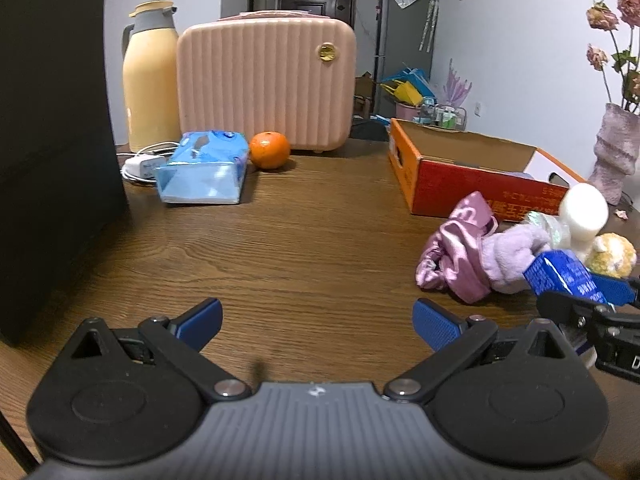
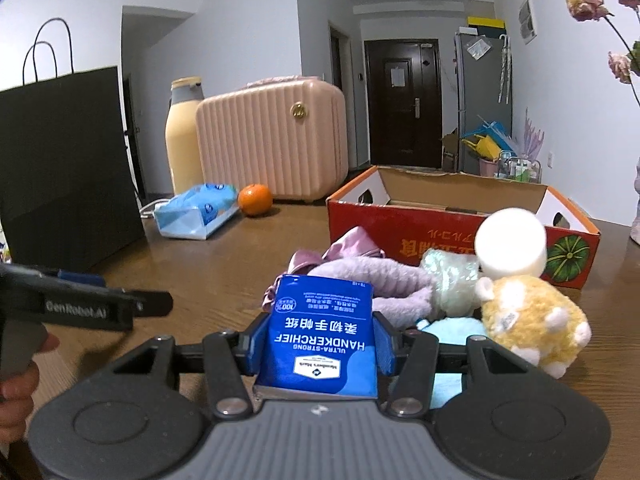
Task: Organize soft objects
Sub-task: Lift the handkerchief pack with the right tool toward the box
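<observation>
My right gripper is shut on a blue handkerchief pack, held just above the table in front of a pile of soft things: a purple plush, a pink satin cloth, a yellow plush toy, a white foam cylinder and a light blue cloth. An open red cardboard box stands behind the pile. My left gripper is open and empty over bare table, left of the pile. The pack also shows in the left wrist view.
A black paper bag stands at the left. At the back are a yellow thermos, a pink ribbed case, a blue tissue pack, an orange and a white charger. A vase stands at the right.
</observation>
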